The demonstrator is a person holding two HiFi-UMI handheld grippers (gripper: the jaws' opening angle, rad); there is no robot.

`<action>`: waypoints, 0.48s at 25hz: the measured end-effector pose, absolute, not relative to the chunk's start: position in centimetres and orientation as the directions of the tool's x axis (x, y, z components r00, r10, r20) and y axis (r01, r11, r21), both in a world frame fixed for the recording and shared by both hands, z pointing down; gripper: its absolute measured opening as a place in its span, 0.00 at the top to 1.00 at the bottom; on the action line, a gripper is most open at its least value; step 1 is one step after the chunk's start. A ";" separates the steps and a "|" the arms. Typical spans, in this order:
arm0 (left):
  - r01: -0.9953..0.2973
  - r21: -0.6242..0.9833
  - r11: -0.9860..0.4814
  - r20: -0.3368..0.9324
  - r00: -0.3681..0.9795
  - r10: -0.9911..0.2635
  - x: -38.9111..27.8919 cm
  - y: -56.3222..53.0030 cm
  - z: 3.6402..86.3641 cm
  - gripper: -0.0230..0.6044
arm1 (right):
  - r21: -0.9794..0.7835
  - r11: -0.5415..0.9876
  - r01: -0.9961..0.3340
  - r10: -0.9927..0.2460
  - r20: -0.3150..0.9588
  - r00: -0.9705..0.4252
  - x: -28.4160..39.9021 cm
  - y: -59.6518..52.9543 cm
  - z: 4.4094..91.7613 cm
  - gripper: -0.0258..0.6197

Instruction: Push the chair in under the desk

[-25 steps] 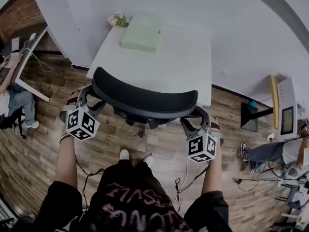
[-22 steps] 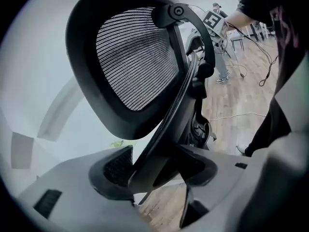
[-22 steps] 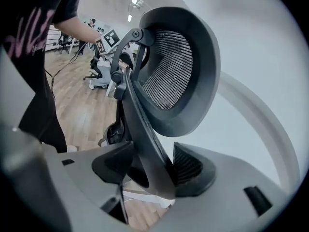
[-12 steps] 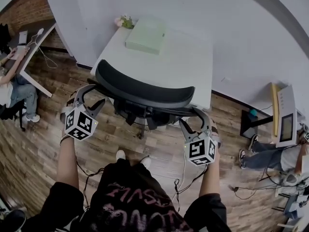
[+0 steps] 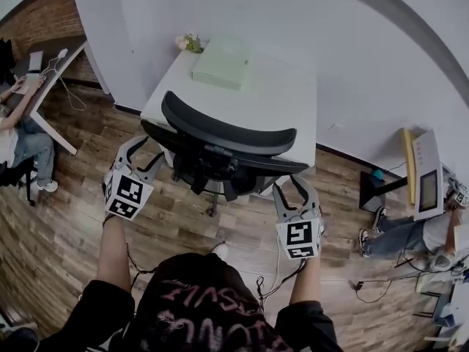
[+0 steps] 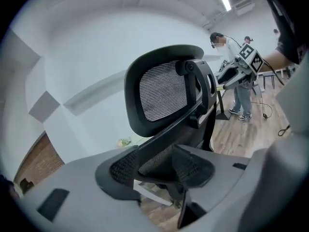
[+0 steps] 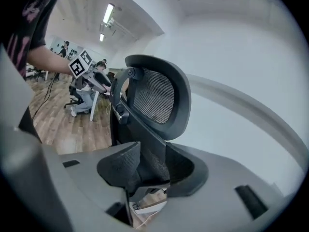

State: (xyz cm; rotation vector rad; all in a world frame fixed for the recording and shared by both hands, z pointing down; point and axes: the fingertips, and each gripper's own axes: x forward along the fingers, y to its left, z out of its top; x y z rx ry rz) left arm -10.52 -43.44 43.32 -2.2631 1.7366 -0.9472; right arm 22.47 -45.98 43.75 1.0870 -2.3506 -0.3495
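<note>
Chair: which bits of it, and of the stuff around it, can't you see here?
- Seat and wheels: head view, mostly hidden under the chair's own backrest.
- Legs of the desk: head view, covered by its white top.
- Pale green thing on the desk: head view, too small to identify.

Chair backrest [image 5: 220, 134] blocked straight reach toward desk [image 5: 293, 94]. Bare wood floor [image 5: 73, 204] lay free on both chair sides. Green box [image 5: 220, 63] and plant [image 5: 192, 44] crowded desk's far edge; wall [image 5: 381, 57] behind. Near half of desktop lay bare.
</note>
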 end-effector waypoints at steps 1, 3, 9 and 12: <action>-0.830 -0.456 -0.322 0.384 0.143 -0.912 -10.6 -43.2 43.1 0.60 | 0.418 0.633 -0.652 -0.774 0.335 -0.537 22.3 -45.5 43.4 0.70; -0.849 -0.426 -0.313 0.353 0.163 -0.921 -10.7 -42.7 42.4 0.66 | 0.387 0.612 -0.690 -0.791 0.306 -0.530 21.8 -44.5 42.7 0.74; -0.870 -0.376 -0.319 0.303 0.210 -0.930 -10.6 -40.1 41.3 0.72 | 0.338 0.554 -0.761 -0.832 0.245 -0.498 20.0 -41.8 41.3 0.82; -0.882 -0.351 -0.313 0.272 0.224 -0.936 -10.8 -39.1 40.6 0.77 | 0.311 0.529 -0.789 -0.848 0.209 -0.486 19.0 -40.7 40.4 0.85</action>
